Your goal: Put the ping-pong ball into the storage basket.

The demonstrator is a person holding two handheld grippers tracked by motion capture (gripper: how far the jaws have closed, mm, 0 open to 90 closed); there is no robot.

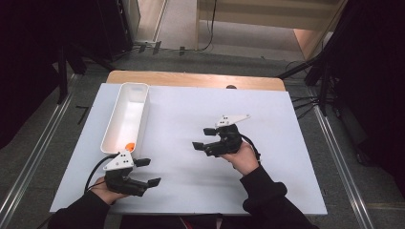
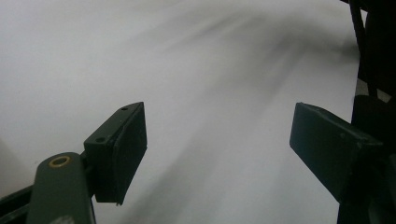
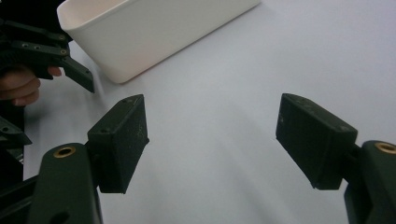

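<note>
A long white bin [image 1: 125,117] lies on the left part of the white table [image 1: 267,119], with a small orange object [image 1: 129,146] at its near end. My left gripper [image 1: 148,171] rests near the table's front left, just below the bin, jaws wide apart and empty [image 2: 217,140]. At the middle right, my right gripper [image 1: 204,138] points left toward the bin, open with bare table between its pads [image 3: 212,140]. The right gripper view shows the bin's wall [image 3: 154,35] and the left gripper's jaws [image 3: 56,60] beyond.
A wooden table edge [image 1: 196,78] shows behind the white sheet. Grey floor with metal rails runs on both sides, and dark stands and cables sit at the back right. Open white surface lies between the two grippers.
</note>
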